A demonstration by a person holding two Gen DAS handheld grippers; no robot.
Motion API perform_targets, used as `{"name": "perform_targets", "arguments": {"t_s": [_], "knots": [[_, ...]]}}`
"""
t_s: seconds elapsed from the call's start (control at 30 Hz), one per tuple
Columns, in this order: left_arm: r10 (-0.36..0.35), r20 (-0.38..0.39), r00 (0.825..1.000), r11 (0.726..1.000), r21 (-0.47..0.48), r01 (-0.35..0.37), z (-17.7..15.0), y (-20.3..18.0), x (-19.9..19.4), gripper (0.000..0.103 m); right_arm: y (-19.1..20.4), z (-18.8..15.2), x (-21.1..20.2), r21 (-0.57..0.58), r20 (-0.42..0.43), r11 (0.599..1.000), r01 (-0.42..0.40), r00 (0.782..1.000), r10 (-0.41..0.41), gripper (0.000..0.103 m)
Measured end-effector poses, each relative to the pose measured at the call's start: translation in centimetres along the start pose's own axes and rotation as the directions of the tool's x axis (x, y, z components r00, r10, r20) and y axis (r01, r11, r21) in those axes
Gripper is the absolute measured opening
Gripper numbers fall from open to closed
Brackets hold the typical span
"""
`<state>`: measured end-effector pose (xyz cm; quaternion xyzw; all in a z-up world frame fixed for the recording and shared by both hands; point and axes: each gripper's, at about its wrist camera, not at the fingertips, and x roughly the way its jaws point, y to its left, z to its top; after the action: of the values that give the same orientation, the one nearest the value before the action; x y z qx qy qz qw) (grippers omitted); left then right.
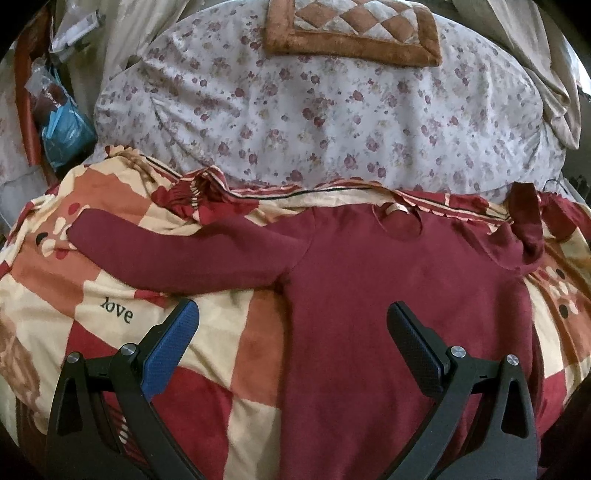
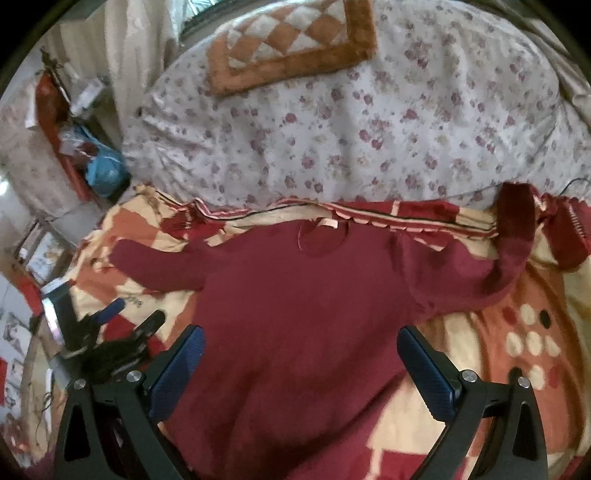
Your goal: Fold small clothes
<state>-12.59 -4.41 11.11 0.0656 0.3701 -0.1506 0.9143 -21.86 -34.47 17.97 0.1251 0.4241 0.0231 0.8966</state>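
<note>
left gripper [image 1: 291, 314]: jaws spread wide, empty, poised over the left side of a dark red long-sleeved top [image 1: 388, 295]. right gripper [image 2: 301, 339]: jaws likewise spread, empty, above the top's lower body. the top lies flat, neckline away from the cameras, on a red, orange and cream patchwork blanket [image 1: 229, 332] printed "love"; its left sleeve [image 1: 166, 251] stretches outward, its right sleeve [image 2: 513, 236] bends upward. beyond lie a floral sheet [image 1: 332, 122] and a brown quilted cushion [image 1: 354, 33].
</note>
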Motion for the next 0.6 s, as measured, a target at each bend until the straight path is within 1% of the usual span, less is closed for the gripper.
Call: {"name": "perform_targets", "arguments": {"t_s": [0.07, 0.13, 0.27, 0.4, 0.6], "knots": [[0.003, -0.004, 1.000, 1.000, -0.010, -0.003, -0.3, 0.3, 0.3, 0.102, 0.2, 0.1, 2.5, 0.011, -0.005, 1.000, 0.025, 1.000, -0.024, 0.103], [0.004, -0.014, 1.000, 0.999, -0.032, -0.004, -0.5, 0.8, 0.8, 0.102, 0.2, 0.0, 4.6, 0.028, -0.013, 0.999, 0.029, 1.000, -0.028, 0.103], [0.013, -0.044, 0.999, 0.997, -0.070, -0.016, -1.0, 1.9, 2.1, 0.102, 1.1, -0.4, 8.5, 0.003, -0.051, 0.997, 0.071, 0.996, -0.071, 0.103], [0.029, -0.065, 0.997, 0.995, -0.092, -0.035, -1.3, 2.9, 3.4, 0.102, 2.3, -1.1, 10.9, -0.028, -0.052, 0.996, 0.090, 0.994, -0.091, 0.103], [0.018, -0.091, 0.996, 0.990, -0.141, -0.031, -1.5, 3.9, 5.1, 0.102, 3.4, -1.7, 13.6, -0.036, -0.072, 0.992, 0.118, 0.990, -0.121, 0.103]]}}
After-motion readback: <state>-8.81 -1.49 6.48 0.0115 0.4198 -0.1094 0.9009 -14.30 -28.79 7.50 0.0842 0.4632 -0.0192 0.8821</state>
